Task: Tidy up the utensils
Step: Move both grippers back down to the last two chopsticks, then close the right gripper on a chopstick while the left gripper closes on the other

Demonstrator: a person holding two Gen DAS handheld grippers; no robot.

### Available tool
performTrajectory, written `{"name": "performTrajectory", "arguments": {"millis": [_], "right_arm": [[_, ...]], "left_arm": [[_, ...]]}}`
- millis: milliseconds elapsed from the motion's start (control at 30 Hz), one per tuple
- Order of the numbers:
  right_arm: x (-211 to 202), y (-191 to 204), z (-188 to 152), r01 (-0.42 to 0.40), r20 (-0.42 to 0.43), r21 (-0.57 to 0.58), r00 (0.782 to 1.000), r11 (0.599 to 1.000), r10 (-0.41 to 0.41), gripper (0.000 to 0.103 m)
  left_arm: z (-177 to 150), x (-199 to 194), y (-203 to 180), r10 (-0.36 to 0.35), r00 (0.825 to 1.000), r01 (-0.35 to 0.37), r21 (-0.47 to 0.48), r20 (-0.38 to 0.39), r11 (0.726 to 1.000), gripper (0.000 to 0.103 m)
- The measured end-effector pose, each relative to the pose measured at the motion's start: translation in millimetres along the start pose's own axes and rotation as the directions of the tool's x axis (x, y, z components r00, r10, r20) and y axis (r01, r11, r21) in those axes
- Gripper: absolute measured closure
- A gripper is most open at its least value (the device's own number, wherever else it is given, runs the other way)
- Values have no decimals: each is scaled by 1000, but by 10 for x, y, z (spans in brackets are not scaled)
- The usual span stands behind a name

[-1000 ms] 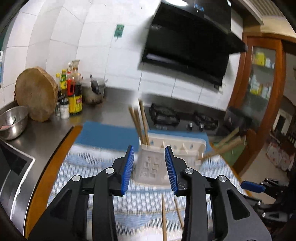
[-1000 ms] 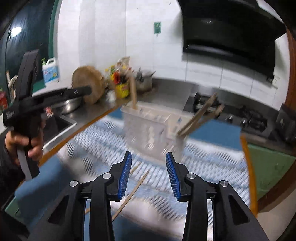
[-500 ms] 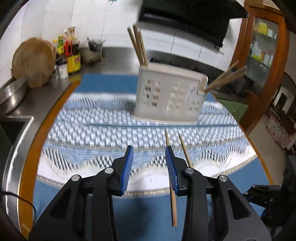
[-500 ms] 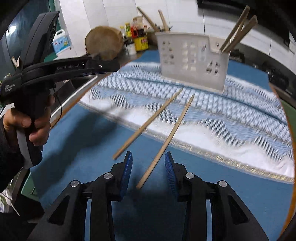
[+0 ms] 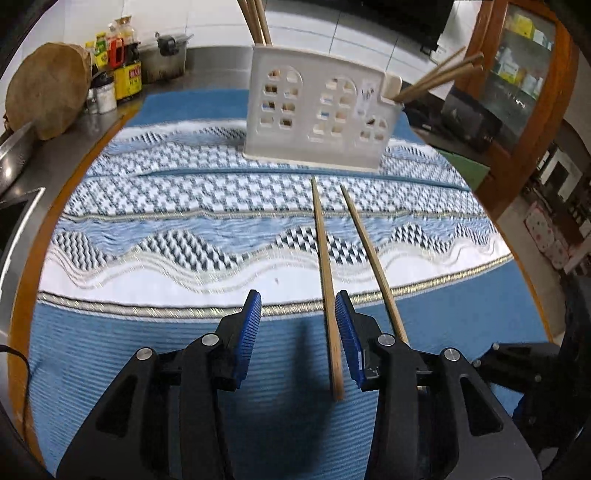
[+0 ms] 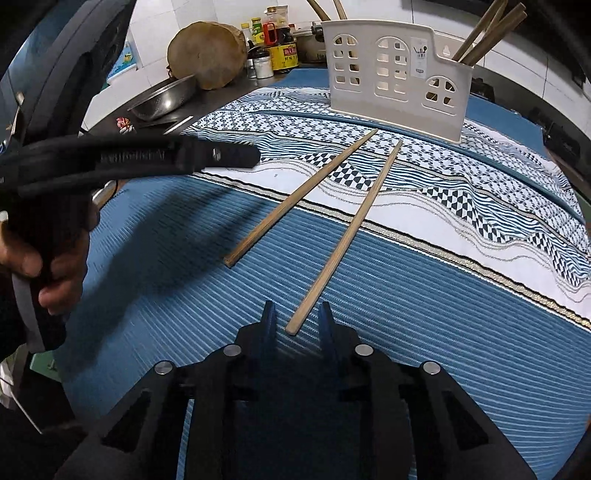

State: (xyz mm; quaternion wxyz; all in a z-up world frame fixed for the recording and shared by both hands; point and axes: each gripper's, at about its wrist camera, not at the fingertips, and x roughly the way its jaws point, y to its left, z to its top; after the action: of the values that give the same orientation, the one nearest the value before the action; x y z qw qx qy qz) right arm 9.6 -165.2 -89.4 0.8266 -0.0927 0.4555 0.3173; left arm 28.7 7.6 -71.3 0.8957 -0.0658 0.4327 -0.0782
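Two chopsticks lie on a blue cloth, with a gripper low over each one.

The big blue and white cloth (image 5: 177, 229) covers the counter. A white holder (image 5: 317, 110) stands at its far side, with more chopsticks (image 6: 487, 33) poking out of it. The left gripper (image 5: 298, 332) is opening, and the thick end of one chopstick (image 5: 325, 266) sits between its blue pads (image 5: 249, 332), close to the right one, not squeezed. The right gripper (image 6: 295, 325) is closing, and the end of the other chopstick (image 6: 351, 229) is between its tips, not yet pinched. A hand (image 6: 55, 273) holds the left gripper's handle.
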Motion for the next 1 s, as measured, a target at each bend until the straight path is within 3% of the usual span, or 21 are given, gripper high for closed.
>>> {"name": "performTrajectory", "arguments": {"millis": [333, 767, 933, 1000], "right_arm": [[-52, -210, -35, 86, 2, 34, 996, 996, -86, 90], [7, -253, 58, 78, 10, 77, 997, 994, -79, 90], [30, -255, 60, 79, 7, 76, 997, 994, -79, 90], [36, -256, 63, 80, 7, 75, 997, 994, -81, 90]], "left_arm": [[-138, 206, -121, -27, 997, 28, 15, -76, 999, 60], [-148, 274, -160, -33, 996, 37, 47, -89, 998, 61], [-177, 257, -222, -38, 996, 45, 80, -84, 996, 63], [-195, 260, -263, -39, 996, 48, 99, -86, 994, 73]]}}
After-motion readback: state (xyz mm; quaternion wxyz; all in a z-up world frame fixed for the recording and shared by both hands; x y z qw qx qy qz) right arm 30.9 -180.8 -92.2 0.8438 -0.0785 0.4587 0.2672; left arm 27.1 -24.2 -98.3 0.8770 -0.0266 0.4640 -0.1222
